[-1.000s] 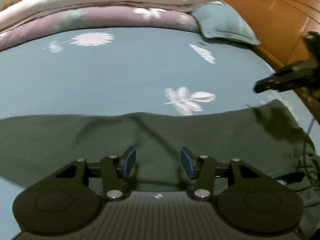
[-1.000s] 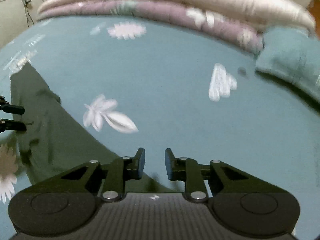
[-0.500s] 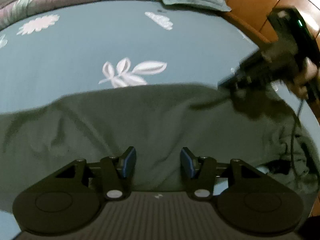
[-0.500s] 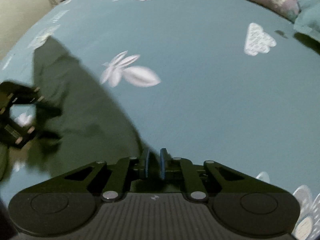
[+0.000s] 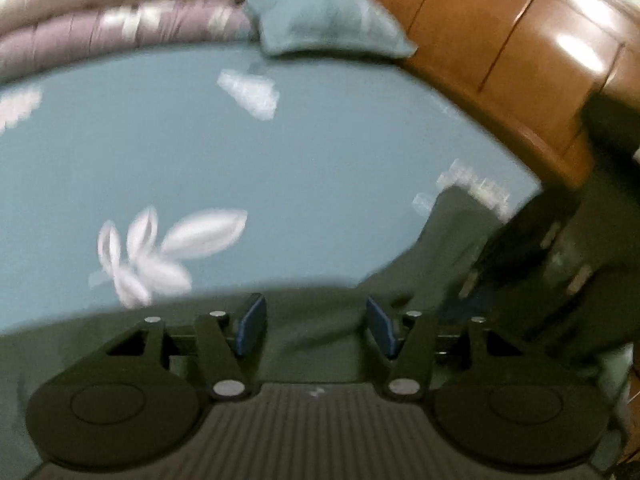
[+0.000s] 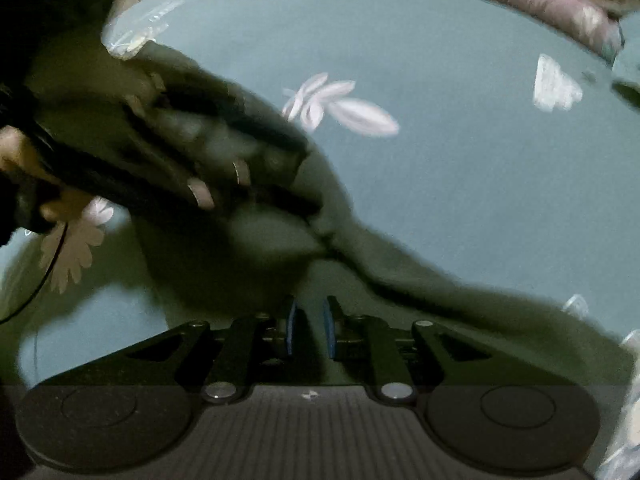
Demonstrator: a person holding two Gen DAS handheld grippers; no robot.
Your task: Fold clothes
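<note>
A dark olive garment (image 5: 320, 304) lies spread on a teal bed sheet (image 5: 280, 160) printed with white flowers. My left gripper (image 5: 316, 328) hovers open above the garment's far edge, its jaws widening slightly and its blue pads clear of the cloth. In the right wrist view the left gripper (image 6: 312, 178) reaches in from the left, held by a hand (image 6: 12, 156). My right gripper (image 6: 310, 330) stands at a narrow gap with dark cloth between its pads, and its jaws are opening. The garment (image 6: 440, 292) rises in a ridge toward it. The right gripper (image 5: 500, 272) shows blurred in the left wrist view.
Folded quilts (image 5: 100, 32) and a teal pillow (image 5: 324, 16) lie along the far side of the bed. A wooden headboard (image 5: 500, 40) runs along the right. A thin cable (image 6: 52, 260) hangs below the left hand. Bare sheet (image 6: 440, 160) stretches beyond the garment.
My right gripper narrowed onto the garment's edge and sank. My left gripper slid toward the garment's far edge, and both grippers came close together. The cloth bunched into a ridge.
</note>
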